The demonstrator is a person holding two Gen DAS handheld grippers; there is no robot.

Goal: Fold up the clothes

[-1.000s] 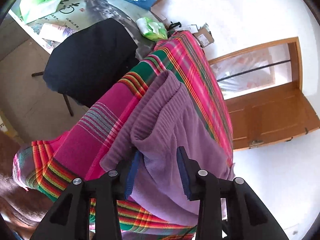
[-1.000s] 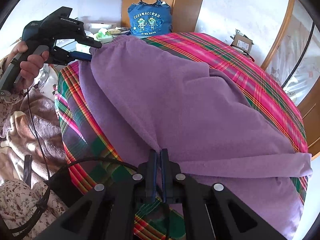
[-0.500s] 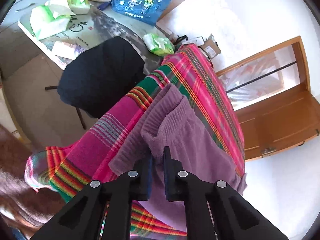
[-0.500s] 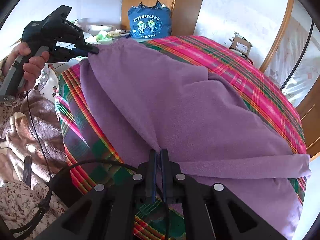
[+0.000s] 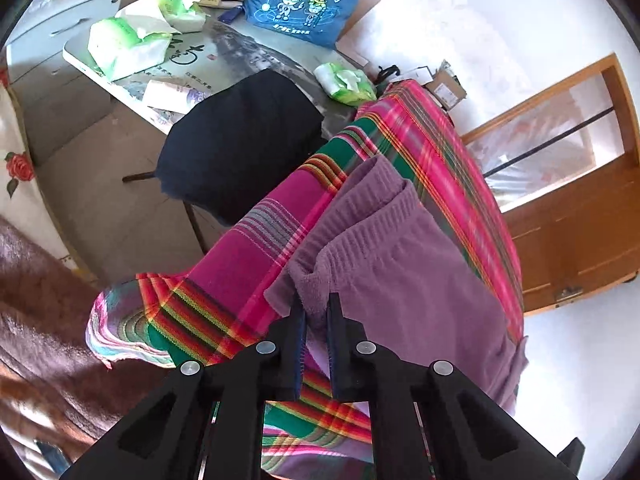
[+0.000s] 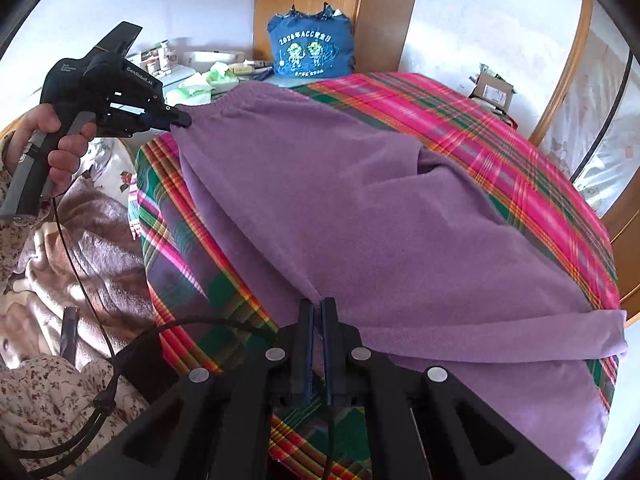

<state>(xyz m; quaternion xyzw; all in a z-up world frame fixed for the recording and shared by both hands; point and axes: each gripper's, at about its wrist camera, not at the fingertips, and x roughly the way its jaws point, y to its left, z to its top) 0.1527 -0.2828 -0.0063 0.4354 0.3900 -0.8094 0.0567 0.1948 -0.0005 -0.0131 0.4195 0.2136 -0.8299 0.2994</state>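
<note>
Purple fleece trousers (image 6: pixel 360 216) lie spread on a bed with a pink, green and orange plaid cover (image 6: pixel 500 144). My left gripper (image 5: pixel 316 312) is shut on the ribbed waistband corner (image 5: pixel 360 240) at the bed's near-left edge; it also shows in the right wrist view (image 6: pixel 180 120), lifting that corner. My right gripper (image 6: pixel 316 312) is shut on the trousers' near edge, about mid-length, with a fold of fabric between the pads. A trouser leg (image 6: pixel 520 340) runs to the right.
A black chair (image 5: pixel 240 140) stands beside the bed. Behind it is a table (image 5: pixel 224 56) with tissue packs (image 5: pixel 128 44) and a blue bag (image 5: pixel 304 4). A brown blanket (image 6: pixel 88 240) lies at the left. A wooden door (image 5: pixel 580 216) is at the right.
My left gripper went from open around the waistband to shut on it, and has lifted it slightly. My right gripper stayed shut on the trousers' edge.
</note>
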